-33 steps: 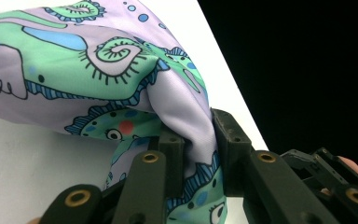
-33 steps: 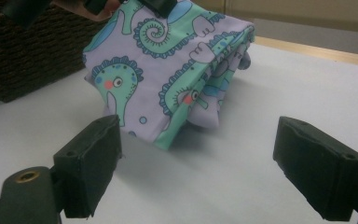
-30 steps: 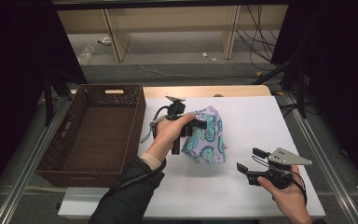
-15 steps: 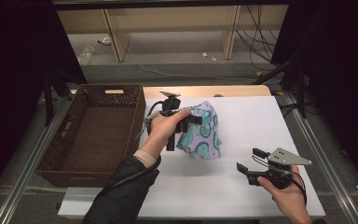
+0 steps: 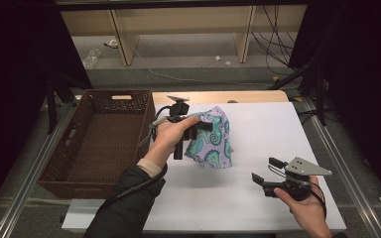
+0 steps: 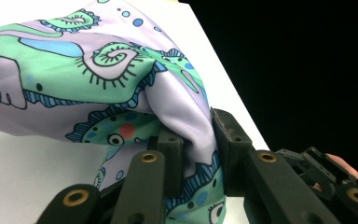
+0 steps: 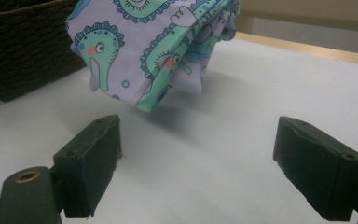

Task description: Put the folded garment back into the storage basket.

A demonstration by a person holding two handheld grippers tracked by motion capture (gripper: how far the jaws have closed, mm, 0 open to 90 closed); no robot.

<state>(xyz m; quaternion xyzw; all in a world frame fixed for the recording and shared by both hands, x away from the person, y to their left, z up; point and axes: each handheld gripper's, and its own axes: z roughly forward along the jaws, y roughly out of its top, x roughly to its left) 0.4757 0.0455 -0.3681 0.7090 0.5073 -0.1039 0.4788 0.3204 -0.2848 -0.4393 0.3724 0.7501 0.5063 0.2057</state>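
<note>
left tool clenched on patterned cloth, lifted off the counter. right tool released, idle; basket apparently the likely destination, cloth not yet in it.

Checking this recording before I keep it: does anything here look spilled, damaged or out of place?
Nothing stands out. The left gripper pinches the seahorse-print cloth, bunched and lifted off the white table beside the wicker basket; the right gripper waits open.

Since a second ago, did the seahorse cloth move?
Yes. The left gripper, shut on the seahorse cloth, has carried it leftward toward the wicker basket, which stayed put.
</note>
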